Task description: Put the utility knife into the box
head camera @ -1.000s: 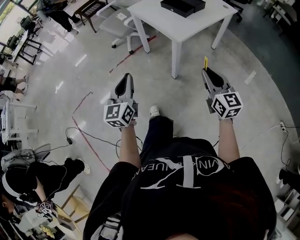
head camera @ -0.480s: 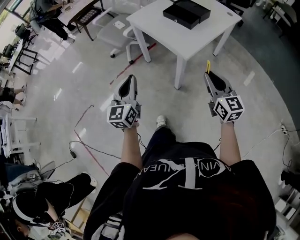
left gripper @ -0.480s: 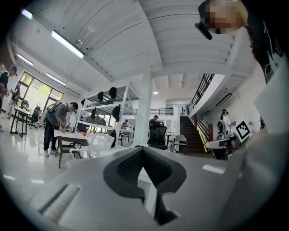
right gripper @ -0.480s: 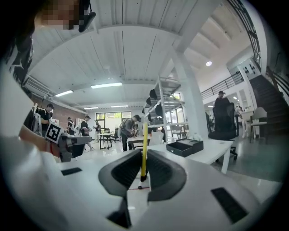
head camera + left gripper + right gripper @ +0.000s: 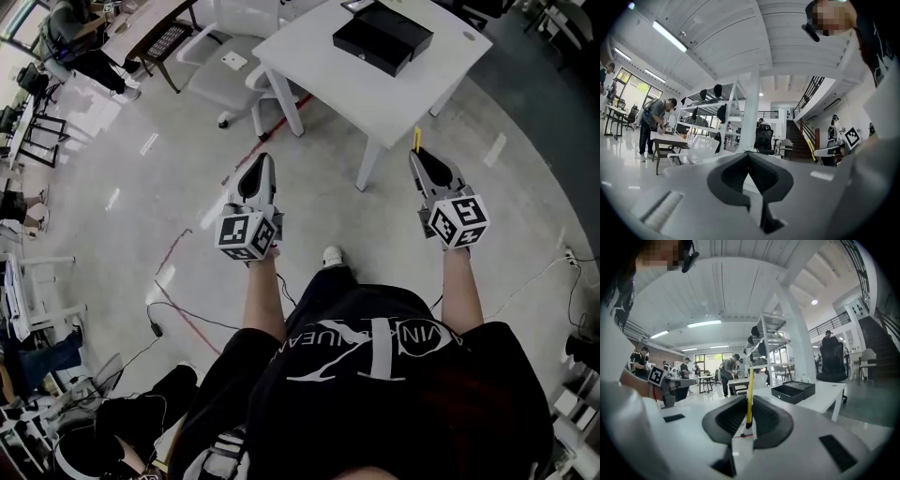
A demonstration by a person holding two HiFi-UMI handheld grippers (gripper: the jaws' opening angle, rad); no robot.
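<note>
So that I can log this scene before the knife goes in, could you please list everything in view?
Table: one, white, ahead at the top of the head view.
Box: one, black, open, on the table.
Office chair: one, pale grey, left of the table.
Floor: grey, glossy, under both claws.
Bystanders: at least two, dark clothes, along the left edge.
Utility knife: one, yellow, standing up between the right claw's jaws.
Shoe: one, white, on the person's own foot, between the arms.
Left claw: one, grey, shut and empty, over the floor.
Right claw: one, grey, shut on the utility knife.
</note>
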